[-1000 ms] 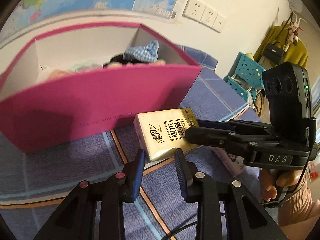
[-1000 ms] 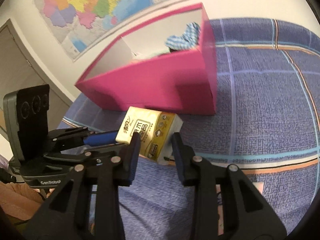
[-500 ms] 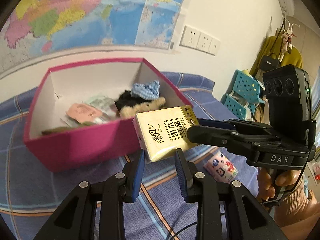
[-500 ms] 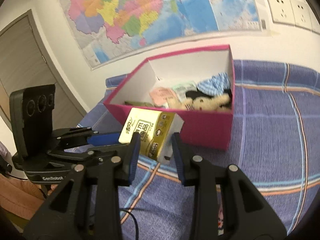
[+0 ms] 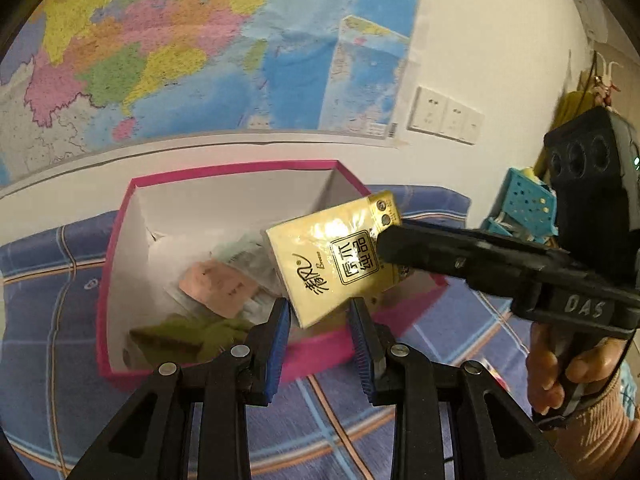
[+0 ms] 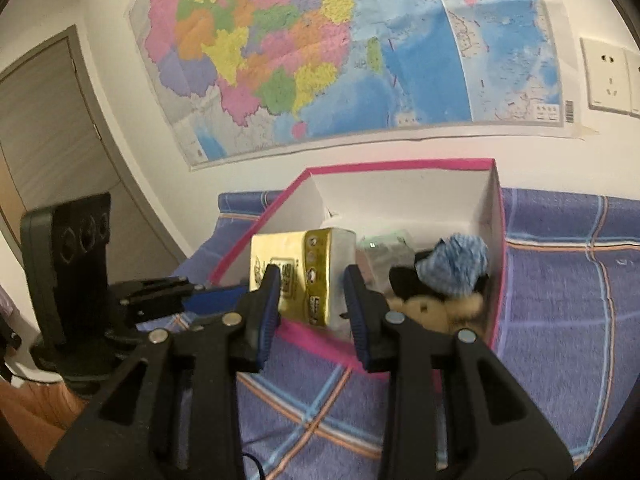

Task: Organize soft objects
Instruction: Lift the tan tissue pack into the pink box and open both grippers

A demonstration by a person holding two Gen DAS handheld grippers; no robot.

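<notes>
Left wrist view looks down past a wall map onto a blue plaid bed cover and an open pink box already holding a pink packet, green cloth and other soft bits. The yellow tissue pack hangs in the air above the box's near wall, pinched at both ends. The right hand-held gripper has its blue pads pressed on the pack's end, with the box's plush toy and blue checked cloth just beyond. The left hand-held gripper sits just under the pack's lower corner. Its jaws are narrow, and from its own view I cannot tell whether the pads truly bite; the right wrist view shows its blue fingertip reaching the pack's far side.

Risk, as I judge it: the pack is soft and slippery, so uneven release, or the two grips pulling apart, could twist it, drop it on the near rim or tip it out onto the bed.
</notes>
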